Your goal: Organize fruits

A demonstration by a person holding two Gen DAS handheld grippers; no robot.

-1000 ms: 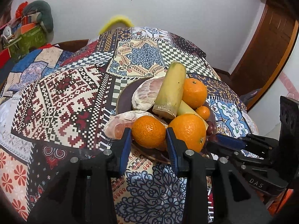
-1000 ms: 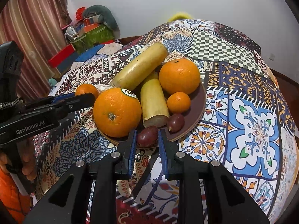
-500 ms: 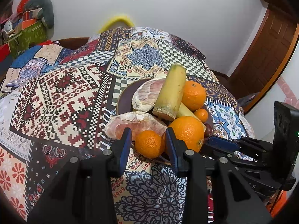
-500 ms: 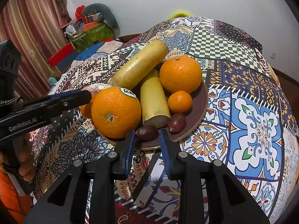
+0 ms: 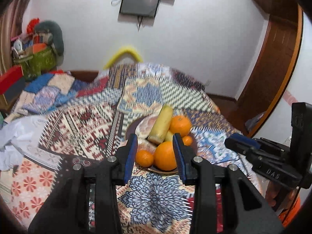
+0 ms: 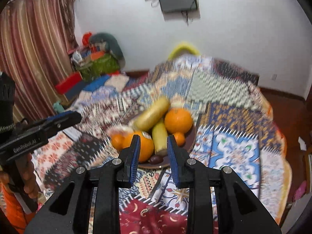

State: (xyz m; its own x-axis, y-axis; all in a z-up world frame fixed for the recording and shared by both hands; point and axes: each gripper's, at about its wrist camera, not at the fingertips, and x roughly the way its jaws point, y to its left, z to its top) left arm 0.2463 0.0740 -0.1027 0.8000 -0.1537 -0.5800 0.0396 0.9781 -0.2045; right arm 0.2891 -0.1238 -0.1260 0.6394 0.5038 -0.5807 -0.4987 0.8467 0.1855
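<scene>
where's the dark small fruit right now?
Right wrist view: the dark small fruit lies at the near rim of the brown plate, just below the cut end of the pale yellow stalk and right of the big orange.

Patchwork-print cloth tablecloth, matt; oranges with dimpled, faintly shiny peel; brown plate smooth, glossy; left gripper matt black plastic, blue ribbed pads, metal screws; wooden door, satin.
</scene>
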